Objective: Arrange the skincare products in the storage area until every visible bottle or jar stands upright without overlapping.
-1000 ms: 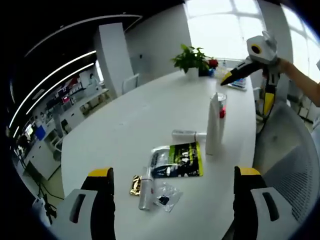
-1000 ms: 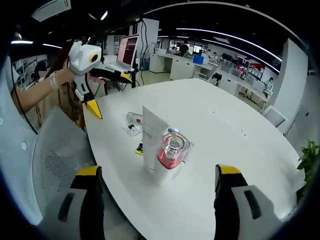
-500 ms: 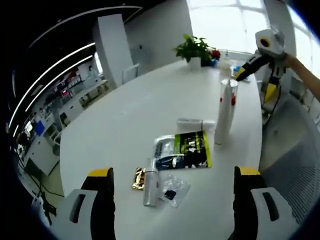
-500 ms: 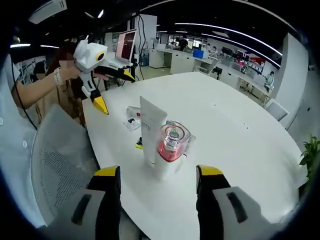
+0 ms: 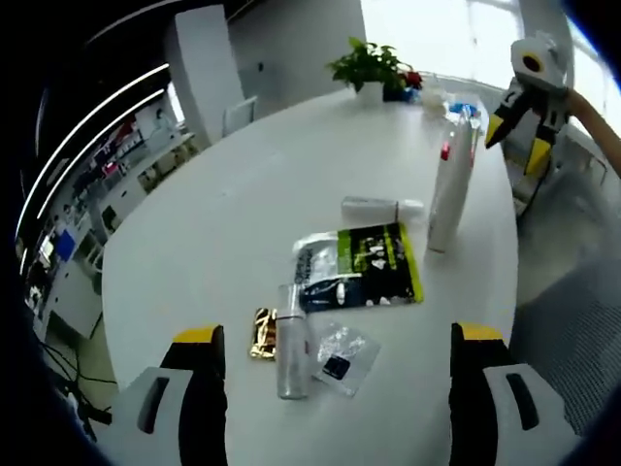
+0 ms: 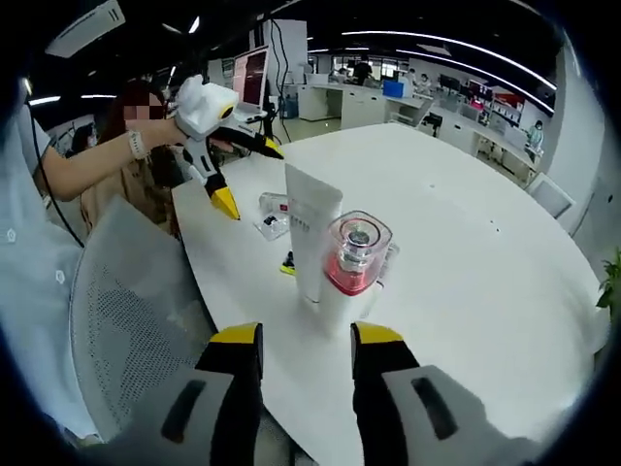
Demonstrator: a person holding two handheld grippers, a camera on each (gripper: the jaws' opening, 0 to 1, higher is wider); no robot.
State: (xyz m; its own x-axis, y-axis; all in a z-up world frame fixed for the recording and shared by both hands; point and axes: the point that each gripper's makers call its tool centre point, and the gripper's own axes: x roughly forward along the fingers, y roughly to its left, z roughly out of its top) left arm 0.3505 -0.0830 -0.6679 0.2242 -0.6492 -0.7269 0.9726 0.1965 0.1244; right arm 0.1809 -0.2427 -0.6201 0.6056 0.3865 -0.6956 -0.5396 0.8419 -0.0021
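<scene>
Two items stand near table edge: tall white squeeze tube (image 6: 312, 243), touching it clear-capped pink bottle (image 6: 354, 264). Slim clear bottle (image 5: 290, 342) lies flat between your left gripper (image 5: 335, 393) tongs, spread wide. Likely light, slippery; pinch mid-body. Right gripper (image 6: 305, 386) tongs narrowed, holding nothing.

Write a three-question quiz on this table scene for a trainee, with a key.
1. True or false: the clear bottle nearest the left gripper stands upright.
2. What lies between that bottle and the white tube? A) green-and-black packet B) plate C) mug
3. How do the right gripper's jaws stand?

Key:
1. False; it lies flat on the table.
2. A, the green-and-black packet.
3. Partly closed, holding nothing, just short of the pink-capped bottle.
</scene>
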